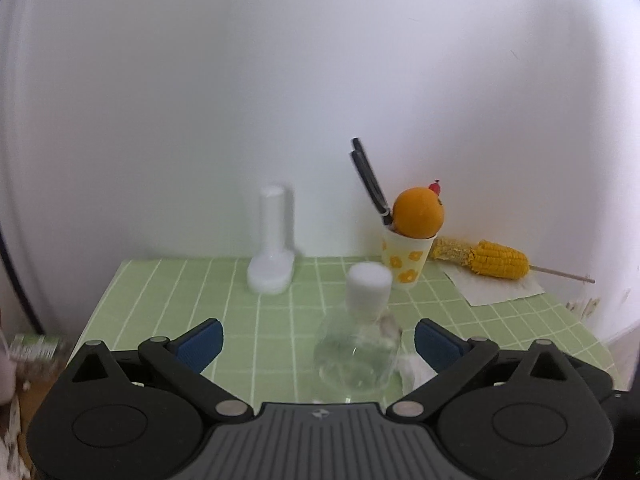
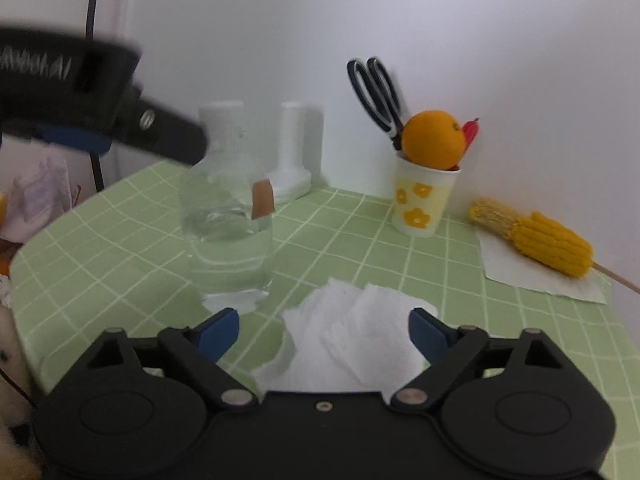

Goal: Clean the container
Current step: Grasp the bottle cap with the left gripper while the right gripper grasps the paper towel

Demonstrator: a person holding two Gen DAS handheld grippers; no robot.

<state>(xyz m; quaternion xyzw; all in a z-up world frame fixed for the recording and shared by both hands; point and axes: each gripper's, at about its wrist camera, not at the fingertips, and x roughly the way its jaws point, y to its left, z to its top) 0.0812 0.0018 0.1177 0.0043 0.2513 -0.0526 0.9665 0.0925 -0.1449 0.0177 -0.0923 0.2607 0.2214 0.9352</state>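
One clear bottle with a white cap stands on the green tiled mat; its glass outline is blurred. White tissue is partly hidden between the right gripper's spread jaws, pads seemingly clear. Left gripper jaws stand spread, empty.

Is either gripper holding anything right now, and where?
Nothing. The left gripper is open around the bottle; the right gripper is open over the tissue.

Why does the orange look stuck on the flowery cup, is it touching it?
Touching. The right wrist view shows the orange sitting in the cup's rim.
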